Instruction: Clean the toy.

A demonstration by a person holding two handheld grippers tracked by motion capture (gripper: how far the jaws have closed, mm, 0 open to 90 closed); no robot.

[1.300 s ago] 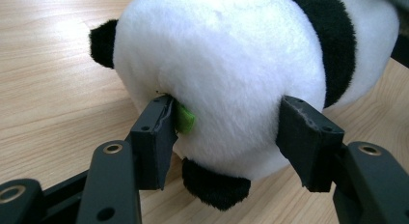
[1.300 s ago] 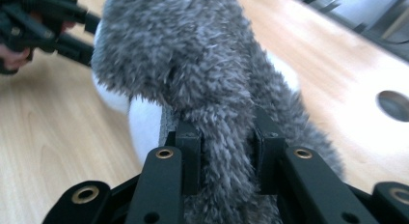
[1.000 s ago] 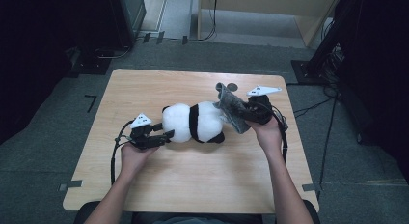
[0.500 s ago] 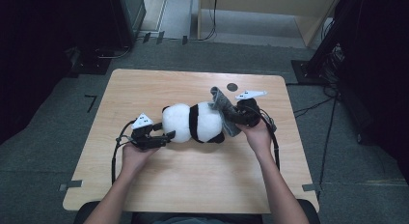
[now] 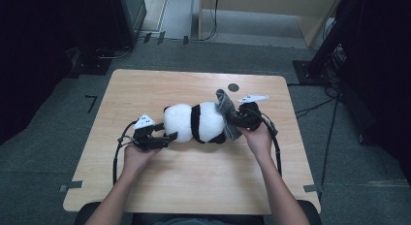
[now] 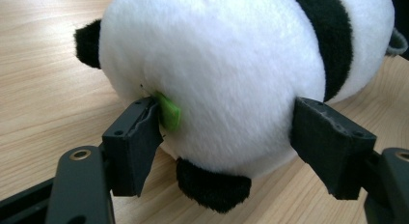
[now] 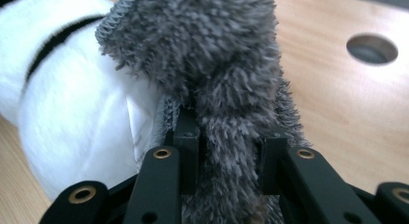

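A black-and-white panda plush lies on its side in the middle of the wooden table. My left gripper is at its white left end. In the left gripper view the jaws of the left gripper straddle that round end and have just been opening; one pad rests by a small green tag, the other stands just off the fur. My right gripper is shut on a grey fuzzy cloth at the plush's right end. The cloth rises from between the jaws of the right gripper.
A round hole is cut in the tabletop behind the right gripper, and it is also in the right gripper view. Cables trail from both grippers toward the person. Dark equipment and stands surround the table on the floor.
My right hand has come down and to the left with the grey cloth, bringing it against the panda. The left hand has stayed in place at the plush's other end.
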